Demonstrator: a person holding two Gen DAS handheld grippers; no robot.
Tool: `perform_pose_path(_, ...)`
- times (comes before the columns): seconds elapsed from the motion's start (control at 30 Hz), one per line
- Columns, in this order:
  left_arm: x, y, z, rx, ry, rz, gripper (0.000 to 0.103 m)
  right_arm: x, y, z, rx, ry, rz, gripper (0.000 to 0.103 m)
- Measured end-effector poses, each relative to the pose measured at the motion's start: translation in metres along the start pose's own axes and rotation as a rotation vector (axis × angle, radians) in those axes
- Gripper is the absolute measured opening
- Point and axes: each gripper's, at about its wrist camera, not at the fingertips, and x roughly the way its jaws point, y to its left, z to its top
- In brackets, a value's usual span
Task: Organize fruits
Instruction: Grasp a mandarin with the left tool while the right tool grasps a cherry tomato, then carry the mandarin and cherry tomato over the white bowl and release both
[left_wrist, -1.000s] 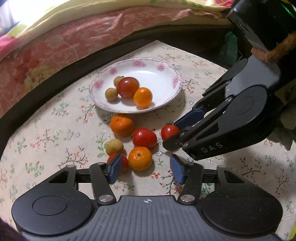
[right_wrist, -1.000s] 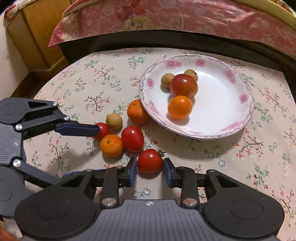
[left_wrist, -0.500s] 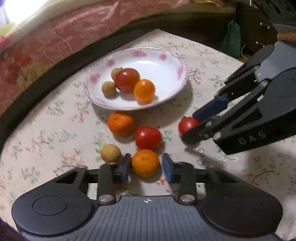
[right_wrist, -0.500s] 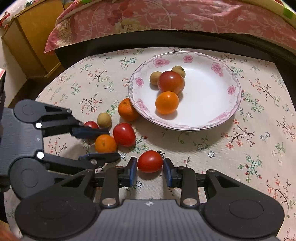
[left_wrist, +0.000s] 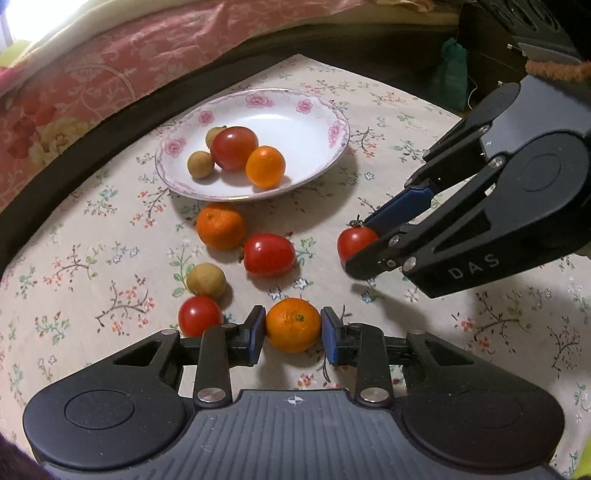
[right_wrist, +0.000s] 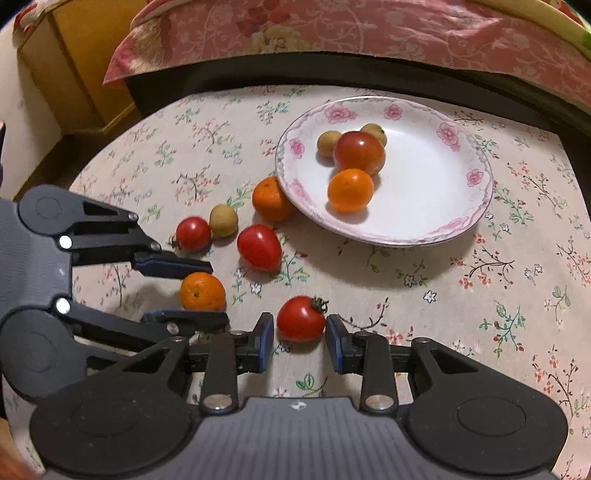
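1. Since the earlier frames the left hand-held gripper (left_wrist: 293, 329) had slid off the small tomato and closed in around the mandarin (left_wrist: 293, 325); its blue pads sat right against the fruit's two flanks, though I could not tell whether they were pressing or only touching. The right hand-held gripper (right_wrist: 300, 333) had kept its place about the stemmed tomato (right_wrist: 301, 318).
2. Furthest left on the floral worktop (left_wrist: 92, 236) lay a small tomato (left_wrist: 200, 316) just beside the left pad, with a tan longan (left_wrist: 206, 281) touching it behind.
3. The mandarin sat between the left gripper's pads on the cloth, not lifted, so that hand was plainly the nearer one for it.
4. Further on lay a larger orange (left_wrist: 221, 225) against the rim of the plate (left_wrist: 317, 110) and an oval tomato (left_wrist: 269, 254) between them.
5. On the right, the right gripper's jaws stood part open with a slim gap either side of the stemmed tomato, gripping nothing; the fruit lay dead ahead between the pads.
6. The plate, already holding four fruits, lay beyond and ahead of both grippers, so I judged each load would travel forward and slightly inward.
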Motion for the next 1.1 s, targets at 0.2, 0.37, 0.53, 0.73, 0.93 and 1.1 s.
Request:
perform_pose_path(0.2, -0.0002, 0.0037, -0.0026, -0.016, 0.008, 0.009, 0.051, 0.0035, -0.0058, -0.0008, 0.032, 0.001, 0.009, 0.032)
perform_pose_path(0.37, 0.0001, 0.0026, -0.0032, -0.019, 0.009, 0.011, 0.055, 0.0035, -0.0061, -0.0007, 0.032, 0.003, 0.02, 0.033)
perform_pose_path(0.53, 0.0006, 0.0021, -0.0032, -0.021, 0.01, 0.011, 0.055, 0.0032, -0.0042, -0.003, 0.022, -0.001, 0.028, 0.038)
perform_pose_path(0.73, 0.0013, 0.0006, -0.0024, -0.021, 0.012, 0.006, 0.042, 0.0042, -0.0077, -0.0022, 0.041, -0.013, 0.021, 0.038)
perform_pose_path(0.93, 0.0018, 0.0013, -0.0028, -0.036, 0.006, 0.015, 0.039, 0.0034, -0.0039, -0.0002, 0.035, -0.019, 0.0, 0.032)
perform_pose_path(1.1, -0.0024, 0.0032, -0.0006, -0.046, -0.016, 0.023, 0.039, -0.0025, -0.0042, 0.0018, 0.04, -0.035, 0.002, 0.032)
